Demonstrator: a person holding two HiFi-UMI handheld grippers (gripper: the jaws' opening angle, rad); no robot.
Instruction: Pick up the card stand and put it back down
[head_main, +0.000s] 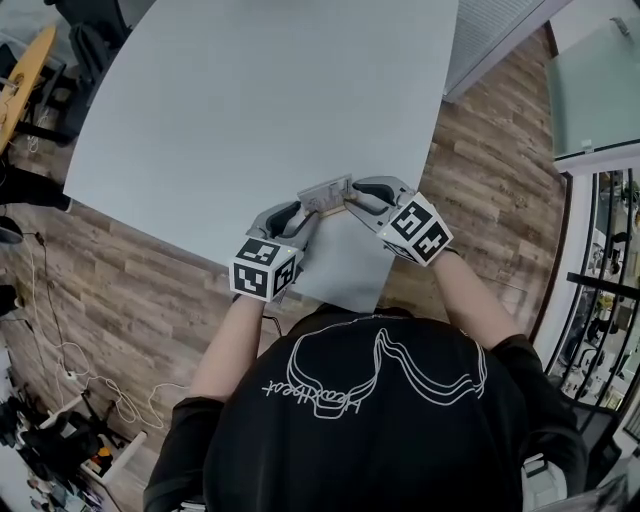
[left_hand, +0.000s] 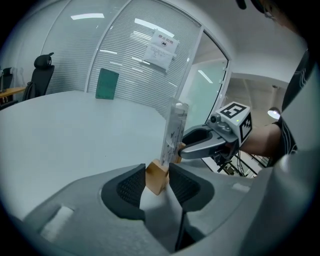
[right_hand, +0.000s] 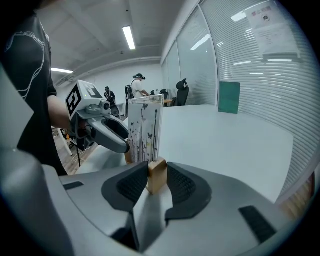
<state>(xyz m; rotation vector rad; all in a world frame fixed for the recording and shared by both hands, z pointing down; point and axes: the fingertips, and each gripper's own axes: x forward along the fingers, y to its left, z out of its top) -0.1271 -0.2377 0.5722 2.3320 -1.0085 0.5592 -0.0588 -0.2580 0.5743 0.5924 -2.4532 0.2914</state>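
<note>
The card stand (head_main: 326, 190) is a clear upright card holder (right_hand: 145, 127) on a long wooden base (right_hand: 157, 172). It stands on the near part of the grey table (head_main: 250, 90), held end to end between my two grippers. My left gripper (head_main: 310, 210) has the left end of the base (left_hand: 156, 176) between its pads, with the jaws wide and hardly pressing. My right gripper (head_main: 352, 200) is shut on the other end. Each gripper shows in the other's view: the right gripper (left_hand: 207, 142) and the left gripper (right_hand: 102, 132).
A green board (left_hand: 107, 84) leans against the blinds at the table's far side. An office chair (left_hand: 40, 75) stands at the table's far left. The table's front edge (head_main: 340, 300) lies just behind my grippers, above the wooden floor (head_main: 150, 300). People stand far off in the room (right_hand: 137, 85).
</note>
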